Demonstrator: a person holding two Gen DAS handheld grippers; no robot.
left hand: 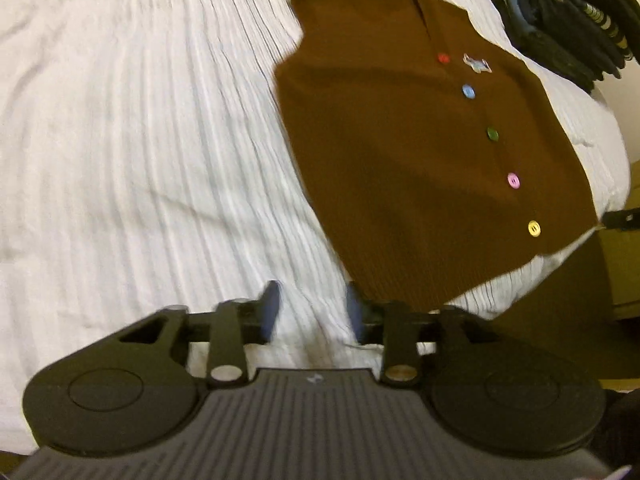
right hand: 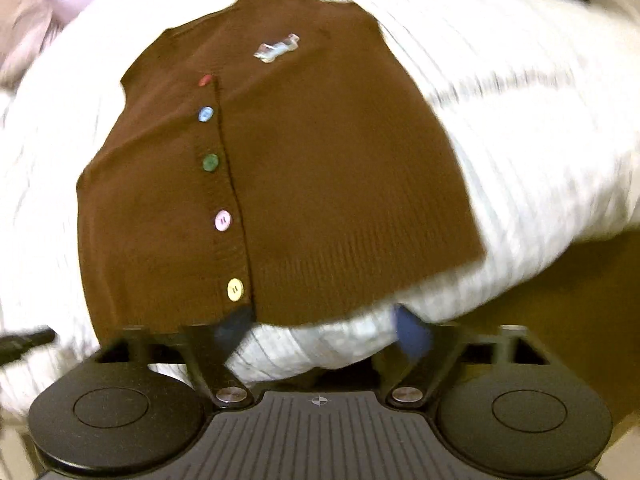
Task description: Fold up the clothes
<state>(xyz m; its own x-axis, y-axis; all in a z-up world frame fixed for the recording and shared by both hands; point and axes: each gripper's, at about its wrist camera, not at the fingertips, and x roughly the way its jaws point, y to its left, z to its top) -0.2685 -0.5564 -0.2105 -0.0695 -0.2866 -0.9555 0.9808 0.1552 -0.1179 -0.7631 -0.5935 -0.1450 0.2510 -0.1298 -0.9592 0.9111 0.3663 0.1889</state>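
Note:
A brown knitted vest (left hand: 400, 160) with a row of coloured buttons and a small badge lies flat on a white ribbed bedspread (left hand: 140, 140). It also shows in the right wrist view (right hand: 300, 180), hem towards me. My left gripper (left hand: 312, 312) is open and empty over the bedspread, just left of the vest's lower left corner. My right gripper (right hand: 324, 328) is open and empty, just below the vest's hem near the yellow button (right hand: 235, 289). A tip of the right gripper shows at the left wrist view's right edge (left hand: 620, 218).
A pile of dark folded clothes (left hand: 568, 20) sits at the far right of the bed. The bed's edge (right hand: 520, 264) falls to a brown floor (right hand: 580, 320) on the right. A pinkish cloth (right hand: 28, 28) lies at the far left.

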